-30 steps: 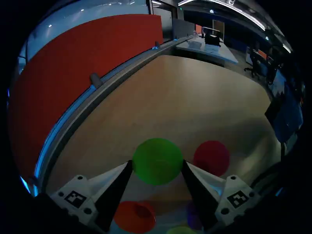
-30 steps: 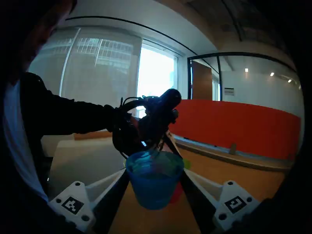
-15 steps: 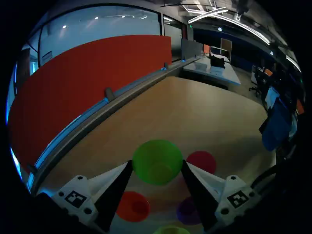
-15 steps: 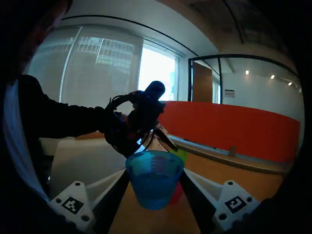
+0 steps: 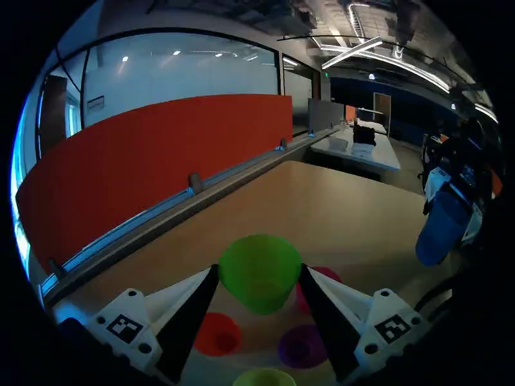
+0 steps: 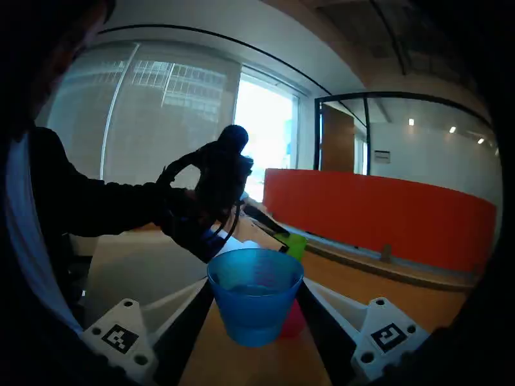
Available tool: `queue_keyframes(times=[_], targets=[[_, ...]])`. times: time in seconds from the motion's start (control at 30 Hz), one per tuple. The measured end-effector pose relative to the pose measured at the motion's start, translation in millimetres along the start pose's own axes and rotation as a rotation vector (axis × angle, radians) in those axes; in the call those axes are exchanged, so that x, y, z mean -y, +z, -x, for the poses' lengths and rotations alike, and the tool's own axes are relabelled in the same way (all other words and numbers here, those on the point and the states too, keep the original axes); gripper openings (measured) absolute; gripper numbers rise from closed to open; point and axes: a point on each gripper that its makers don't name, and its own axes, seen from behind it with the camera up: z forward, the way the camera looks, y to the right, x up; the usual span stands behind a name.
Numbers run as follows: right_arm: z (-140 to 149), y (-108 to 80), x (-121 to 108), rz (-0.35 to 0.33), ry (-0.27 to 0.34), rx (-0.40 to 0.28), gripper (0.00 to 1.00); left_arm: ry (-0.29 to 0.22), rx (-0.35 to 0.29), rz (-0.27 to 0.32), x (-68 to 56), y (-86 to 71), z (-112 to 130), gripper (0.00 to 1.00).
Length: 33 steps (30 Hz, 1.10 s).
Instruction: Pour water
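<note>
My left gripper [image 5: 259, 270] is shut on a green cup [image 5: 259, 281], held upright above the wooden table [image 5: 309, 206]. My right gripper [image 6: 255, 288] is shut on a blue cup [image 6: 255, 303] with a little water in it, held level. In the right gripper view a sleeved arm and hand hold the left gripper [image 6: 273, 233], and the green cup [image 6: 292, 244] sits just beyond and above the blue cup's rim. In the left gripper view the blue cup [image 5: 441, 226] hangs at the far right, above the table's edge.
On the table under the green cup stand an orange cup [image 5: 217, 333], a purple cup [image 5: 301, 346], a red cup [image 5: 324, 278] and a yellow-green cup [image 5: 264, 378]. A red cup [image 6: 293, 320] shows behind the blue one. An orange-red partition [image 5: 154, 154] runs along the table's far side.
The left gripper has lifted and tipped upward with the green cup, so the cups on the table dropped lower in its view. The blue cup has come into its view at the right.
</note>
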Motion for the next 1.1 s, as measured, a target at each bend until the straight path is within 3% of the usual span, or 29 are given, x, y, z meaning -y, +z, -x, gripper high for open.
queue_keyframes(times=[0.53,0.9,1.1], targets=[[-7.0,3.4,4.8,-0.010,-0.016,-0.005,0.89,0.006,-0.163,-0.060,-0.3,-26.3,-17.5,0.90],[-8.9,2.5,5.8,-0.013,-0.024,-0.004,0.89,-0.088,-0.297,-0.055,-0.9,-39.4,-34.6,0.90],[-10.0,2.8,6.4,-0.015,-0.025,-0.007,0.89,-0.104,-0.364,-0.045,-5.7,-48.6,-42.1,0.90]])
